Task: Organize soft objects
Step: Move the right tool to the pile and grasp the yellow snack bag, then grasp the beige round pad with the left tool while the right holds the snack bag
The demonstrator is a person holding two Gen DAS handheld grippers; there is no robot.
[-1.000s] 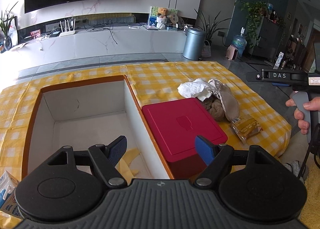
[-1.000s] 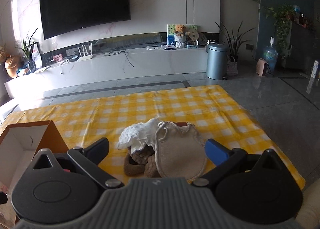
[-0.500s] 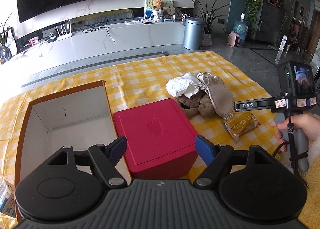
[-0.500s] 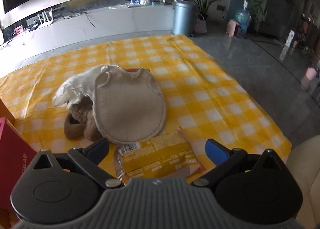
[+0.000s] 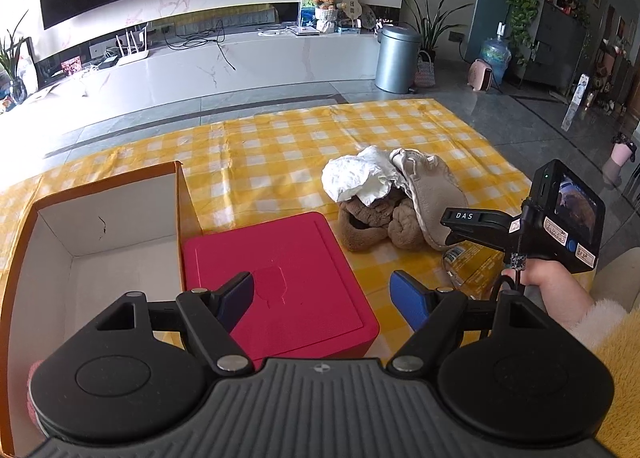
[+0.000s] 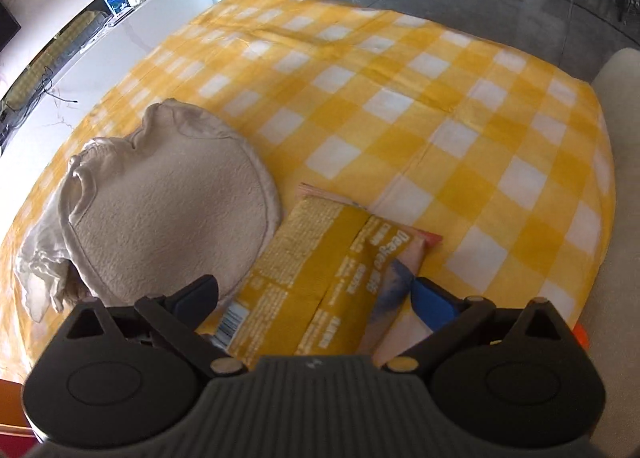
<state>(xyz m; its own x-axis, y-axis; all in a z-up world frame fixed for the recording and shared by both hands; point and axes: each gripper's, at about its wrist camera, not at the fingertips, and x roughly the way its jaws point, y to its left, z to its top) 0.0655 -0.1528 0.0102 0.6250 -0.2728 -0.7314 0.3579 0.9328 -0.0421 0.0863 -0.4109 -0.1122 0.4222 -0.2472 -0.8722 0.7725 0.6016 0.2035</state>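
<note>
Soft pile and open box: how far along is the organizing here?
Done: nothing visible in the cardboard box. In hand: right gripper, open, straddles the yellow packet. Left: beige cloth, white cloth and brown plush remain piled; left gripper is open.

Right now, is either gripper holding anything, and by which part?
Nothing is held. The right gripper is open, its fingers on either side of the near end of the yellow snack packet on the checked cloth. The left gripper is open above the red box.
</note>
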